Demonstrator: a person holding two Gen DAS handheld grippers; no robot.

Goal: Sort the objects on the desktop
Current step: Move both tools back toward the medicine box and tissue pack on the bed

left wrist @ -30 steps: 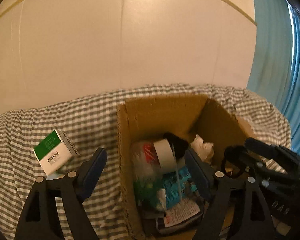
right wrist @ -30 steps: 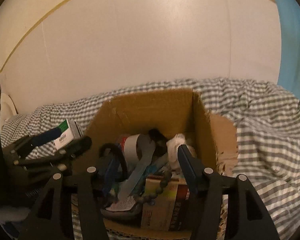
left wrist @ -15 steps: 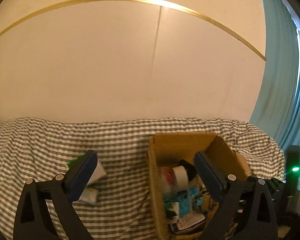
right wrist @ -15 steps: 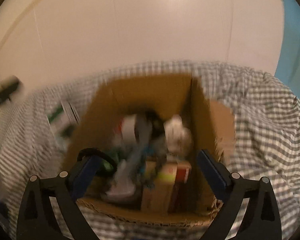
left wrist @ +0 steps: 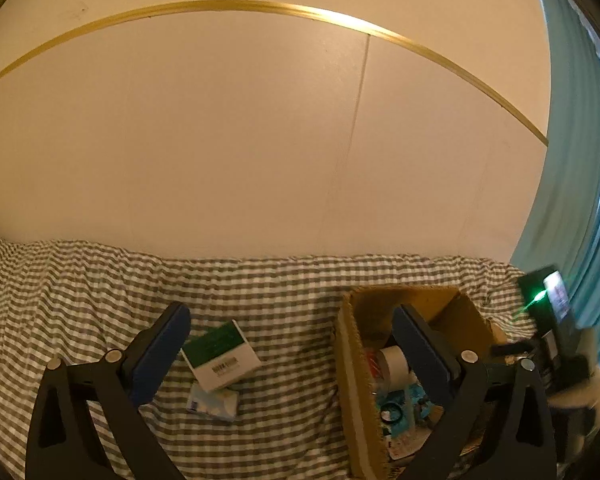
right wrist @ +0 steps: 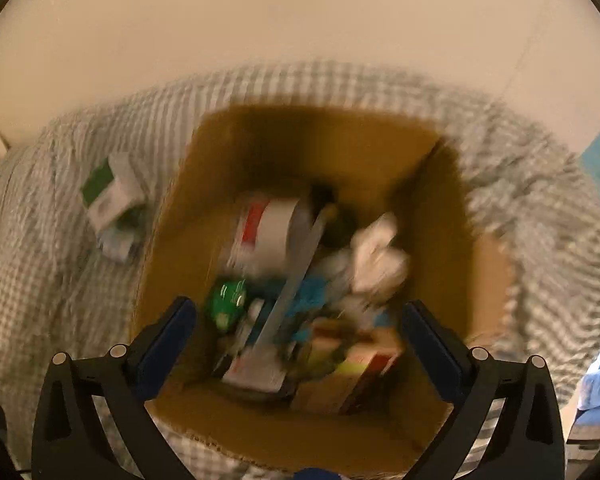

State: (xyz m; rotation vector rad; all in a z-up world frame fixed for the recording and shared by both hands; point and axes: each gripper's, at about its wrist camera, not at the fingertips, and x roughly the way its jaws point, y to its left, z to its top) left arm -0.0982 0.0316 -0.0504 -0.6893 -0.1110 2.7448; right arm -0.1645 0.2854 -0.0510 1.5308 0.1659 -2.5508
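An open cardboard box (left wrist: 354, 376) (right wrist: 268, 148) stands on the checked cloth, full of mixed items: a tape roll (right wrist: 274, 230) (left wrist: 394, 362), a green object (right wrist: 226, 304), crumpled white paper (right wrist: 376, 256), small cartons (right wrist: 352, 376). A green-and-white carton (left wrist: 220, 354) (right wrist: 108, 194) lies left of the box on a pale packet (left wrist: 212, 402). My left gripper (left wrist: 296, 348) is open and empty, raised and back from the table. My right gripper (right wrist: 300, 332) is open and empty above the box's near side. The right wrist view is blurred.
The checked cloth (left wrist: 80, 292) covers the table up to a cream wall (left wrist: 260, 140). A teal curtain (left wrist: 580, 160) hangs at the right. The other gripper's body with a green light (left wrist: 548, 320) shows right of the box.
My left gripper has pulled up and back from the box, so the table looks lower and farther. My right gripper has risen and tilted down over the box. Both stay open.
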